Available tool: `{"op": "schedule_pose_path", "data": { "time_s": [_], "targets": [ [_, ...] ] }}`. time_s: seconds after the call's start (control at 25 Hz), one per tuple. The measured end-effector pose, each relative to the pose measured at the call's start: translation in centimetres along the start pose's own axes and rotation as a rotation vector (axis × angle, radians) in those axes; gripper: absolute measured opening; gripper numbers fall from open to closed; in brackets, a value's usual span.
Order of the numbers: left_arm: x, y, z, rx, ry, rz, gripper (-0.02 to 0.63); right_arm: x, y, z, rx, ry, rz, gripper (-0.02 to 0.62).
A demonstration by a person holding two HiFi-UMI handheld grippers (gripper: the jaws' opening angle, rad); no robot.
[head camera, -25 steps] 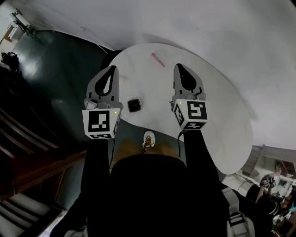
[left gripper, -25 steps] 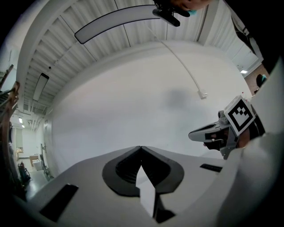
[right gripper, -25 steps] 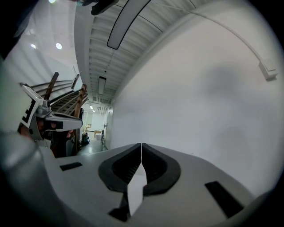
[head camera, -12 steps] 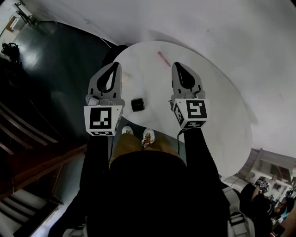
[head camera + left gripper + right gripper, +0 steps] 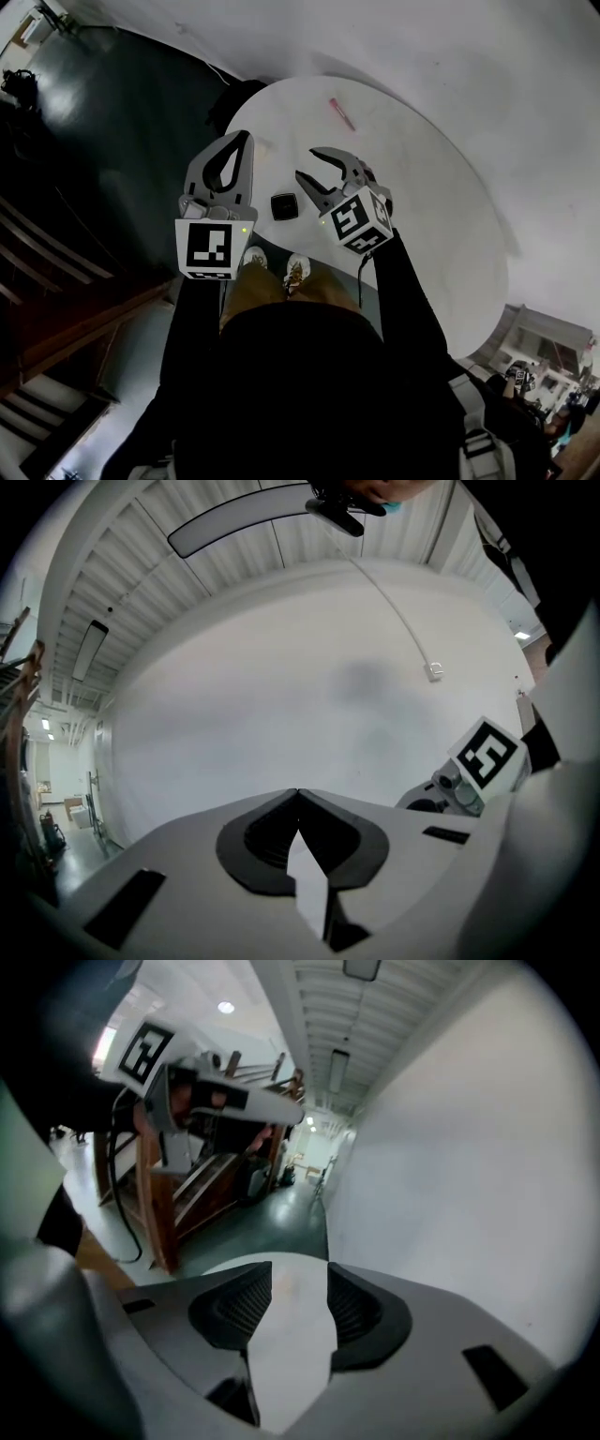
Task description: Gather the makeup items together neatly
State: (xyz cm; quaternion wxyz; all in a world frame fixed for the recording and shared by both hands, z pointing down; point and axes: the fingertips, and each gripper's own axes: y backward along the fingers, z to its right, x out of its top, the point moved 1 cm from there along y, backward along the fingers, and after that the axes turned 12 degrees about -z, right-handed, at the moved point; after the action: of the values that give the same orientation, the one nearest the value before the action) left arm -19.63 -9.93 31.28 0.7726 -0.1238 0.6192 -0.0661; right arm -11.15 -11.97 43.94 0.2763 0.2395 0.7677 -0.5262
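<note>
Two grippers were held out over the round white table (image 5: pixel 441 216) on dark-sleeved forearms. The left gripper (image 5: pixel 246 137) pointed level and straight away from the person above the table's left edge, its jaws pressed together tip to tip with nothing between them. The right gripper (image 5: pixel 307 164) was rolled over and angled down and to the left, its marker cube turned on the diagonal. Its jaws had just been opening and stood apart, with only bare tabletop showing in the gap. A black compact (image 5: pixel 284 206) lay on the table between the two grippers, just beside the right one's lower jaw and untouched. A pink stick (image 5: pixel 341 113) lay at the far side, well apart from both. A pale speck by the left jaw tip was too small to identify. Neither gripper view showed any makeup item. The person's dark torso filled the lower part of the head view and hid the near table edge, with shoes (image 5: pixel 298 270) showing just past it.
</note>
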Motion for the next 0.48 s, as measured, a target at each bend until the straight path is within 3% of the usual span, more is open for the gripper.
{"op": "schedule_pose_path", "data": {
  "time_s": [0.16, 0.32, 0.48],
  "targets": [
    [-1.5, 0.9, -0.4, 0.014, 0.016, -0.029, 0.017, -4.1, -4.0, -5.4, 0.192, 0.249, -0.206, 0.258],
    [-2.6, 1.7, -0.4, 0.019, 0.041, -0.047, 0.015, -6.6, -6.7, -9.4, 0.346, 0.300, -0.288, 0.293],
    [-3.7, 2.4, -0.1, 0.019, 0.054, -0.069, 0.016, -8.9, -8.4, -11.7, 0.434, 0.350, -0.374, 0.307]
  ]
}}
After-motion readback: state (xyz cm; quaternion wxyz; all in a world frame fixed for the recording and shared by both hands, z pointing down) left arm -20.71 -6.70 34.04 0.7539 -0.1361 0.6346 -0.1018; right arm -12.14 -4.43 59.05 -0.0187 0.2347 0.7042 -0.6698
